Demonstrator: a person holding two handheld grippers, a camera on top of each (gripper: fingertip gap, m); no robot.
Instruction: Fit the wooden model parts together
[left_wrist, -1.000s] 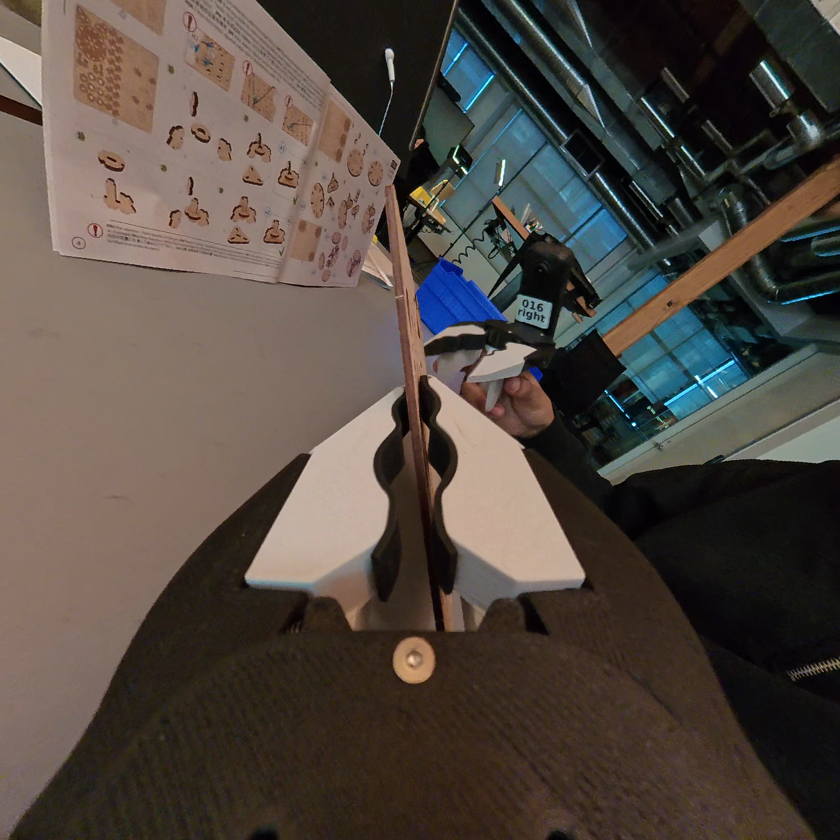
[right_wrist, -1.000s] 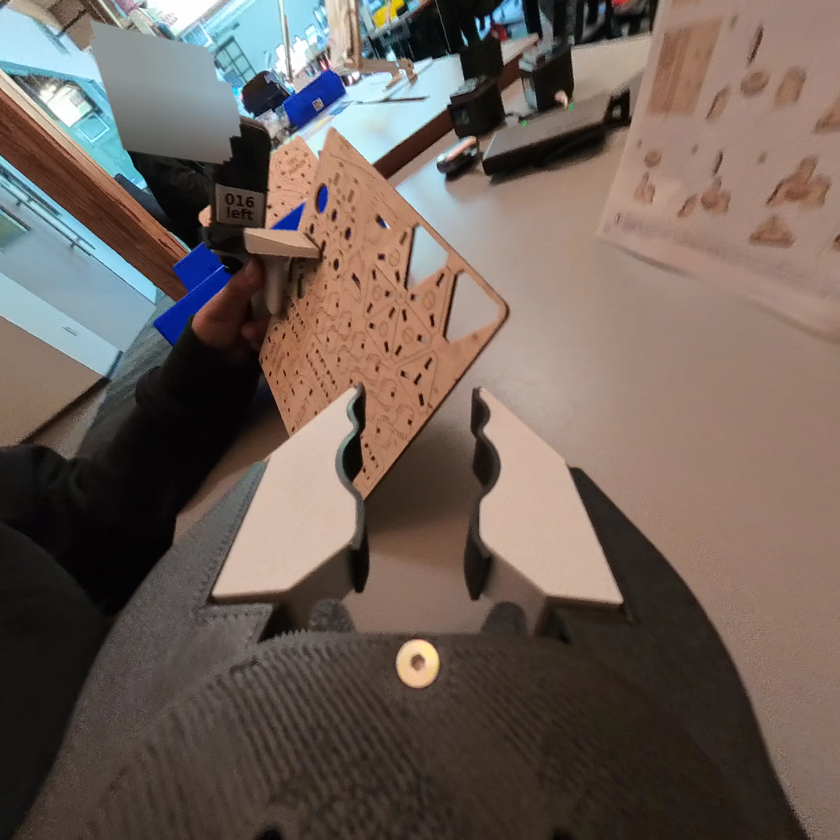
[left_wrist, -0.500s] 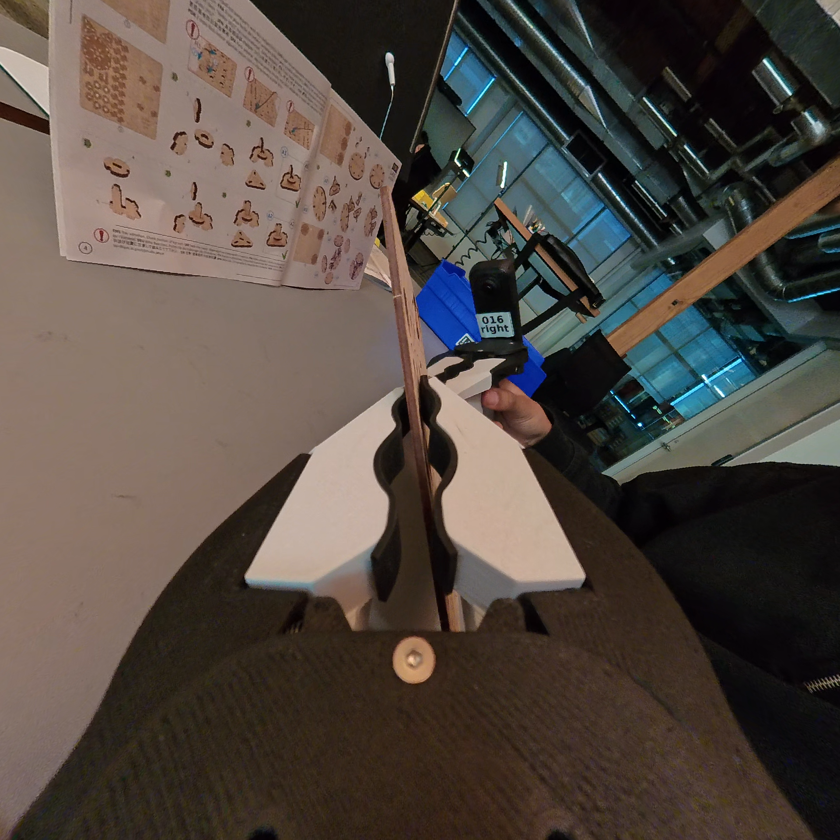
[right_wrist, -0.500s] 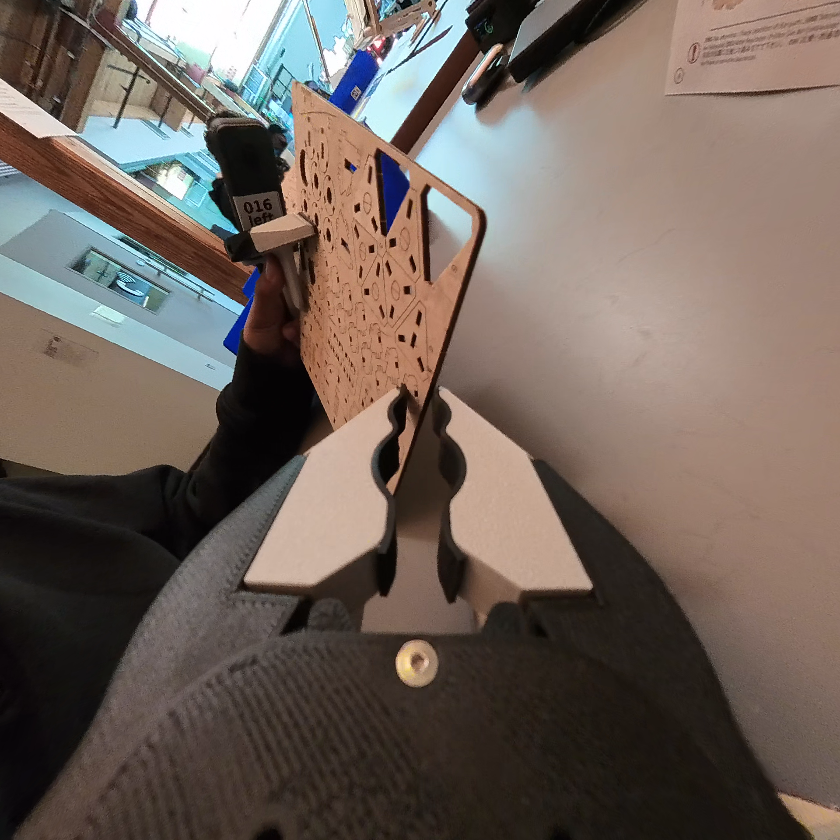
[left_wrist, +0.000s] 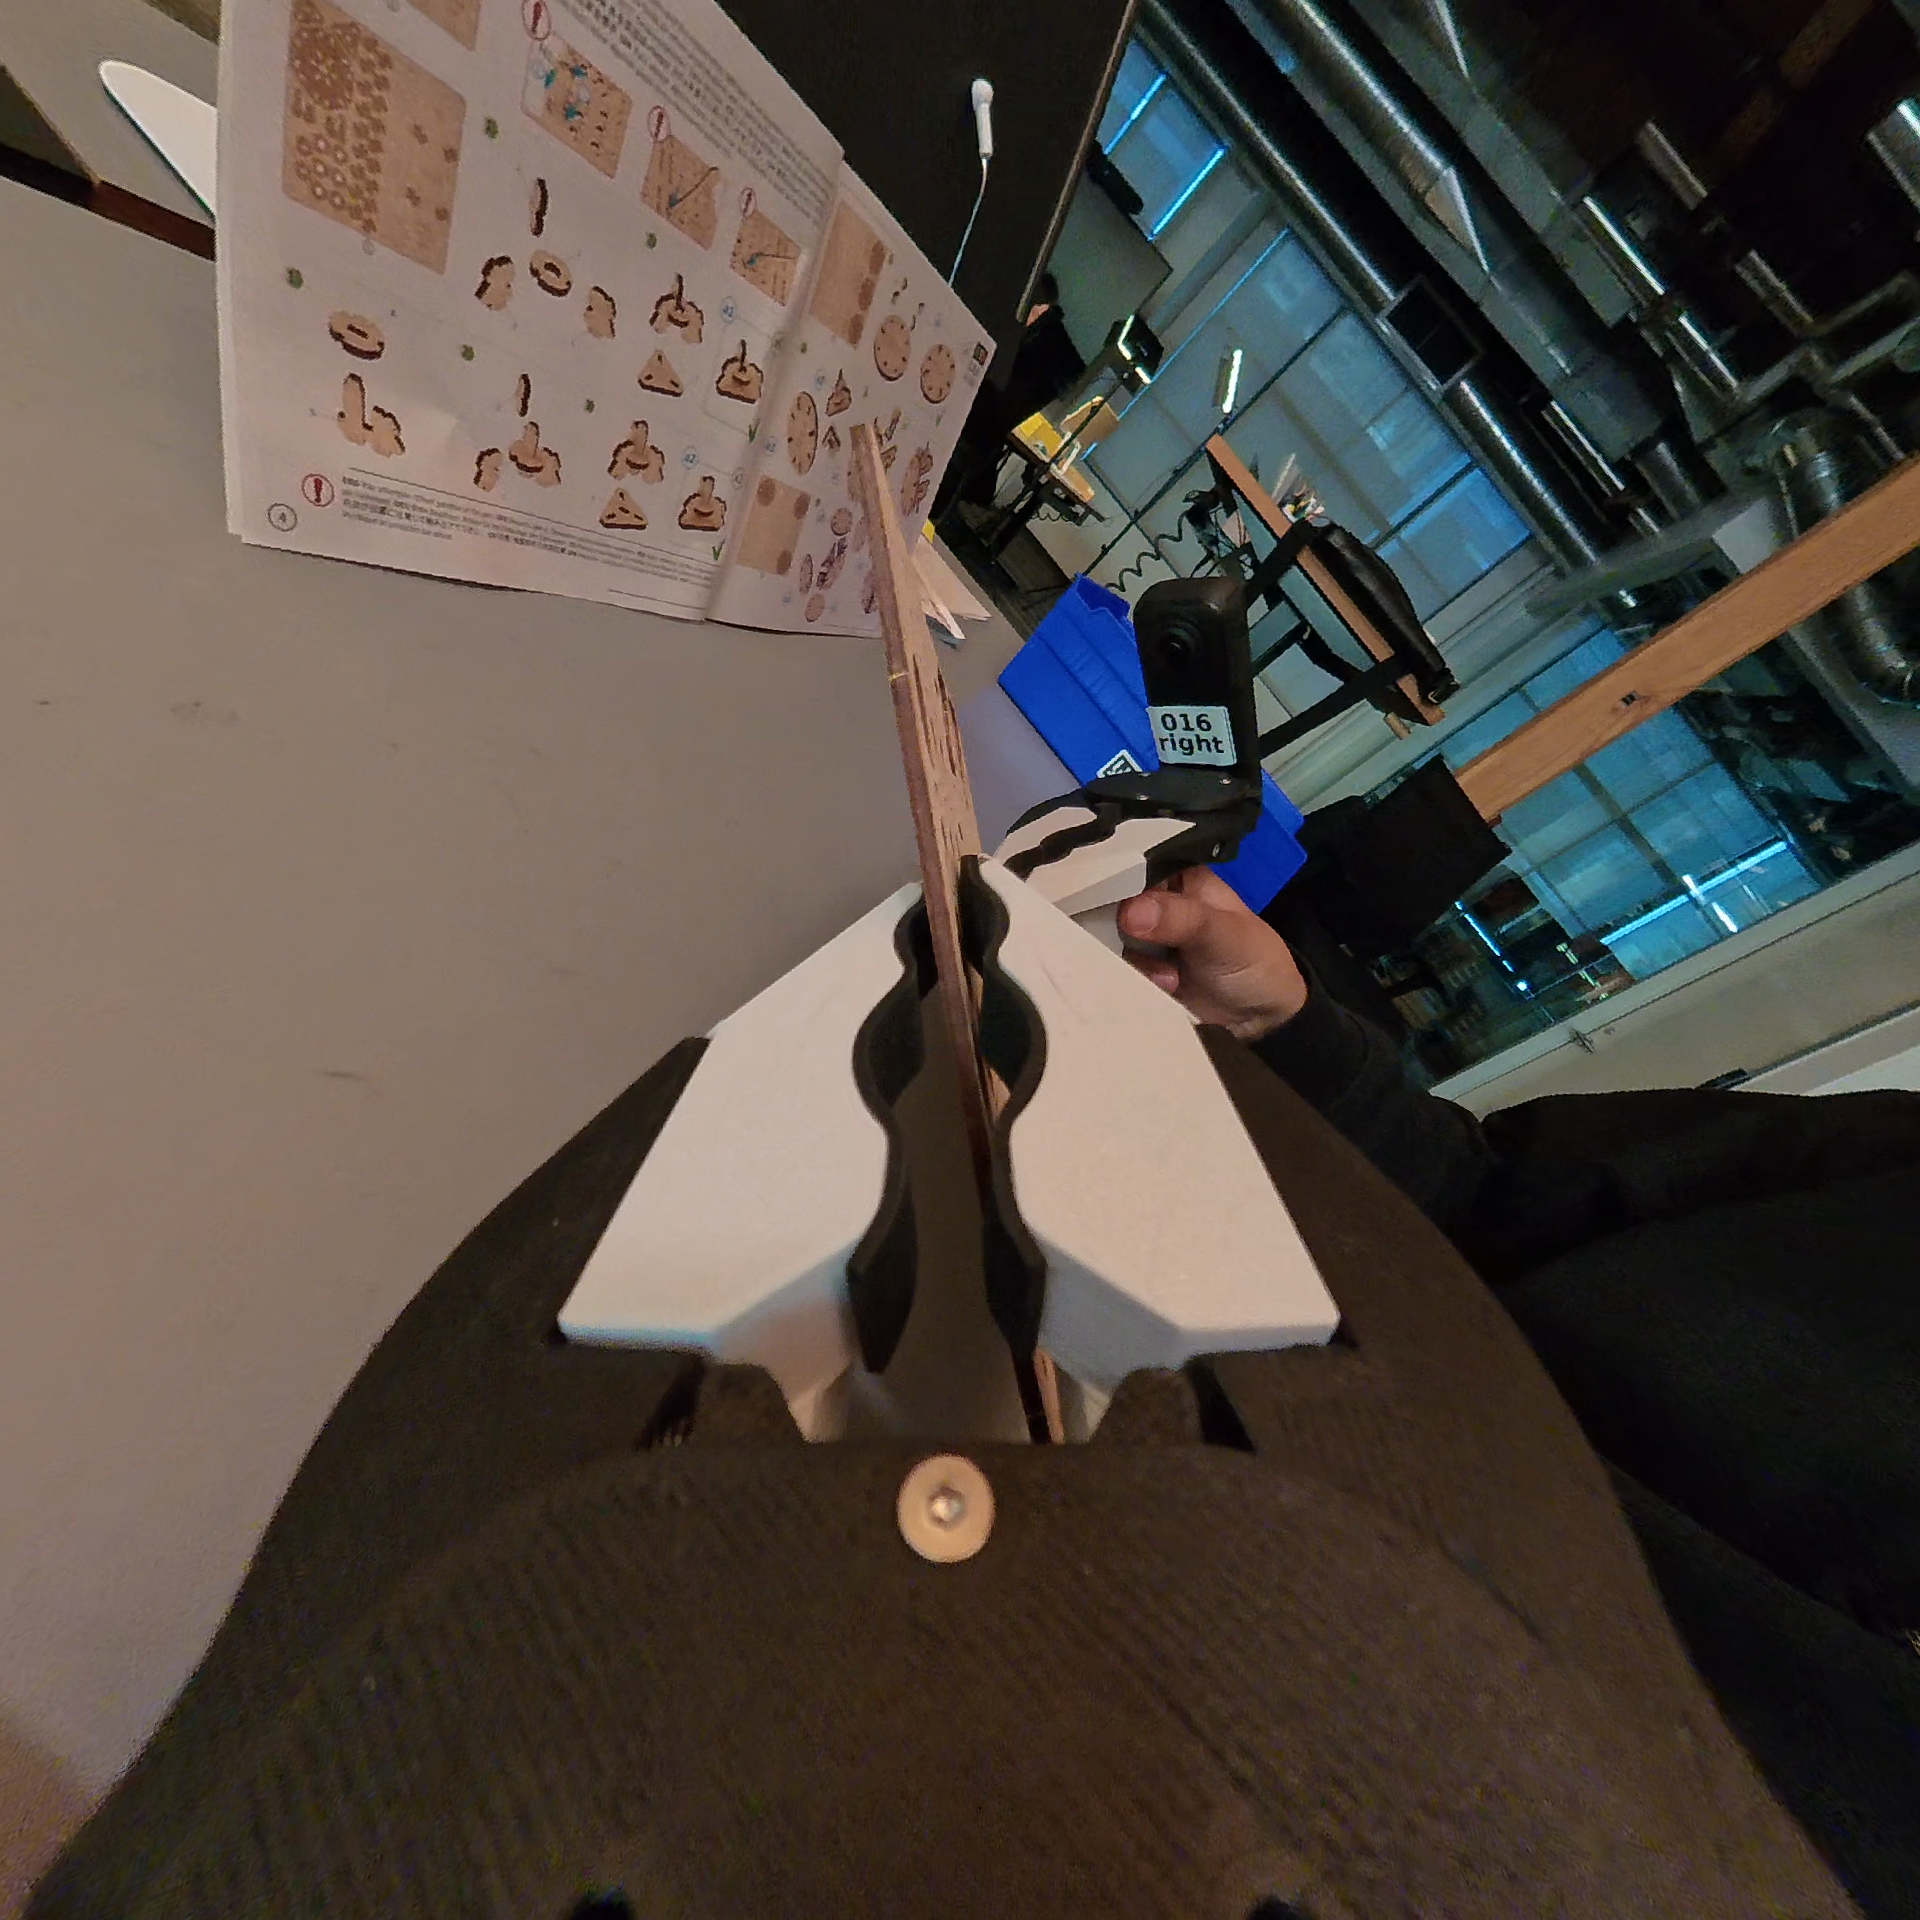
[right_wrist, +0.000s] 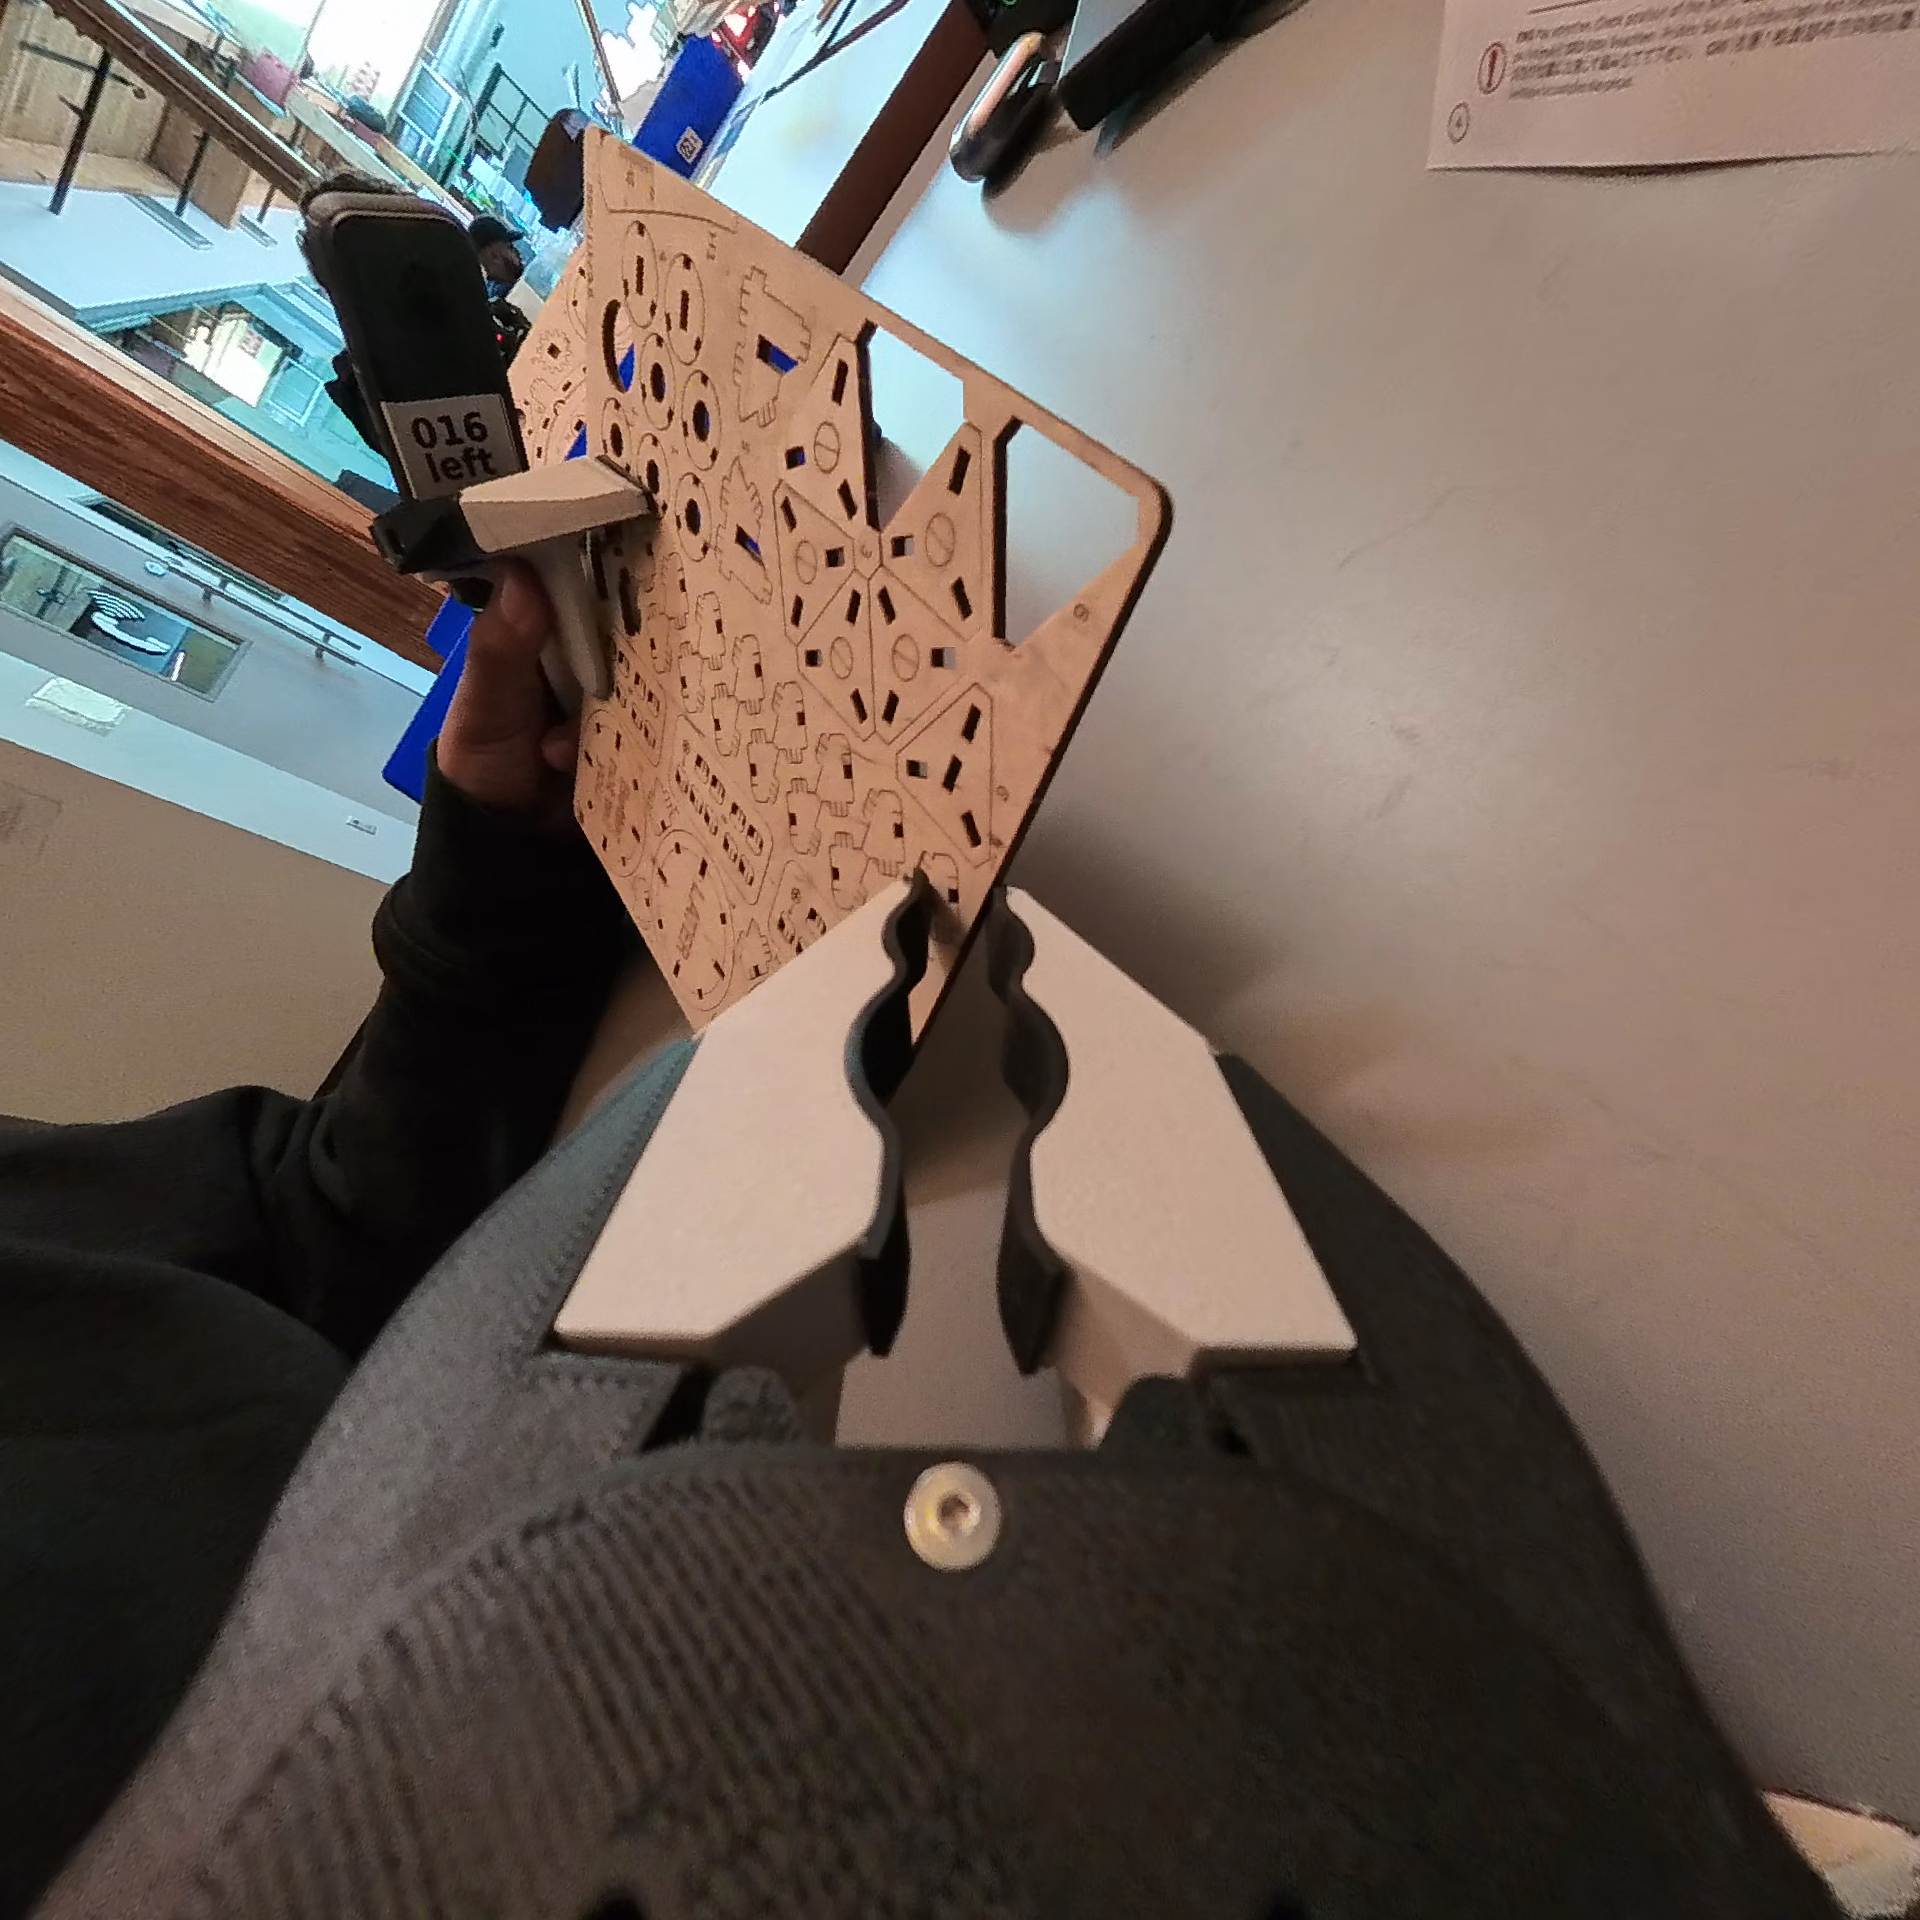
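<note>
Tilting inward, left gripper (left_wrist: 948, 883) and right gripper (right_wrist: 956, 904) both clamp the wooden sheet (right_wrist: 831, 582) — held upright over the table (right_wrist: 1507, 727).

A plain grey matte tabletop (left_wrist: 312, 935) is seen. An open white printed instruction booklet (left_wrist: 540, 312) is laid on it at eleven o'clock. Dark flat devices (right_wrist: 1049, 62) are rested on it at twelve o'clock in the right wrist view.

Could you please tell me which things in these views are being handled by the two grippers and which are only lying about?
Handled:
- thin laser-cut plywood sheet, clamped on one edge by the left gripper
- right gripper, fingers closed around the sheet's lower corner

Lying about:
- open paper instruction booklet on the grey table
- blue plastic bin
- dark devices at the table's far end
</note>
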